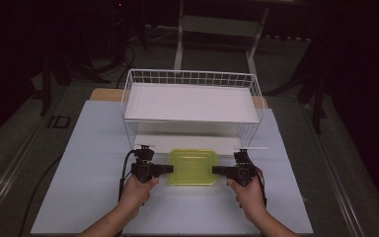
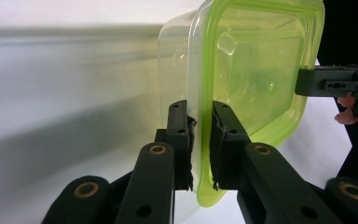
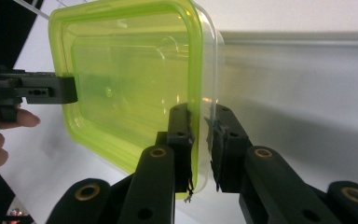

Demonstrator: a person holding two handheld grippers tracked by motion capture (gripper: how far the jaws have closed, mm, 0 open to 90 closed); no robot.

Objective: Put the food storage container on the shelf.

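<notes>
Green-lidded box (image 1: pixel 193 167) sits on the white worktop (image 1: pixel 89 163) in front of us, just before the white wire shelf rack (image 1: pixel 190 101), and we hold it from both sides. Our left gripper (image 1: pixel 167 169) comes at its left edge and our right gripper (image 1: pixel 218 170) at its right edge, the two facing each other across the box. In the left gripper view the jaws pinch the protruding rim of the green lid (image 2: pixel 256 70), one pad on each face of it, with the clear tub (image 2: pixel 175 60) on one side. In the right gripper view the jaws pinch the opposite rim in the same way. Each gripper view also catches the other gripper's black tip at the far edge of the lid, with fingers (image 3: pixel 2 135) behind it.
</notes>
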